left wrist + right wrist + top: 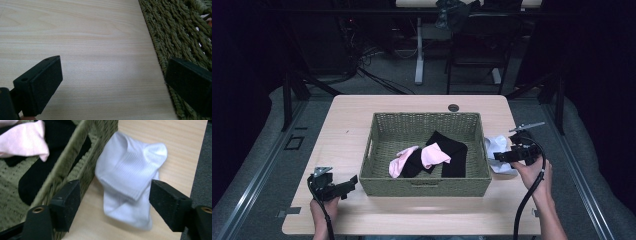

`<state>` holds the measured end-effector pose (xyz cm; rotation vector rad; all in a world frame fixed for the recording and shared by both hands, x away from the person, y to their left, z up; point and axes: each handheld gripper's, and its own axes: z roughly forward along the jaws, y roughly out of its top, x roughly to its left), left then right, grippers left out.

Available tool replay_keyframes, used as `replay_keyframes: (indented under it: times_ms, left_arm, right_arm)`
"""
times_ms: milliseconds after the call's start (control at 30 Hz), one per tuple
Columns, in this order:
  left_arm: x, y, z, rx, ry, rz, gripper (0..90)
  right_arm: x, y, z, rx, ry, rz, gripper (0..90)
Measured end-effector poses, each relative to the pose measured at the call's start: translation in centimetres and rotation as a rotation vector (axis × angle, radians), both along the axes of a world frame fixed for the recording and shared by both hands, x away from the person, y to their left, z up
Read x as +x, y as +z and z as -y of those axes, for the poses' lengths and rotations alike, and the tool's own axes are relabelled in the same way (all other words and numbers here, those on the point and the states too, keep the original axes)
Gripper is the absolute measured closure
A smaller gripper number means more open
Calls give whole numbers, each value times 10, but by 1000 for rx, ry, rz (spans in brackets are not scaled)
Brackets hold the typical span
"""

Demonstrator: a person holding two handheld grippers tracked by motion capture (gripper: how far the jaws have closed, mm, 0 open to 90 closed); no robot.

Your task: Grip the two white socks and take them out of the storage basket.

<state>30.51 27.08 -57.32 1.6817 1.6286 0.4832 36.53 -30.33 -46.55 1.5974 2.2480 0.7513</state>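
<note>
A green woven basket stands mid-table and holds pink socks and black socks. White socks lie on the wood right beside the basket's right wall; they also appear as a pale bundle. My right gripper is open, its jaws spread either side of the white socks just above them. My left gripper is open over bare table, near the basket's front left corner, with nothing between its jaws. From above, the left gripper points right.
The wooden table has bare surface left of and in front of the basket. A dark round grommet sits near the far edge. Chairs and a desk leg stand beyond the table.
</note>
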Motion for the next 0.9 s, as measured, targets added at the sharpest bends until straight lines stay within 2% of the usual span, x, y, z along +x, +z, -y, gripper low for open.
replay_keyframes:
  times_ms: [133,233,500,567,667,800,900]
  left_arm:
    - [0,0,0,0,-2,0,15]
    - [0,0,0,-1,0,-1,15]
    - [0,0,0,-1,0,-1,15]
    - [0,0,0,3,-7,4,15]
    - [1,-1,1,4,-6,-2,15]
    - [2,-1,1,5,-8,-1,15]
    - [2,-1,1,7,-5,-5,15]
  right_arm:
    - [-17,-7,5,-4,9,-1,165]
    - [-29,-15,7,-17,22,-8,148]
    - [-52,-40,19,0,19,-35,110]
    - [-54,-48,21,12,20,-49,96]
    - [-52,-59,24,-4,18,-70,62]
    - [-51,-59,29,0,25,-52,51]
    - [-49,-62,33,-3,22,-59,42]
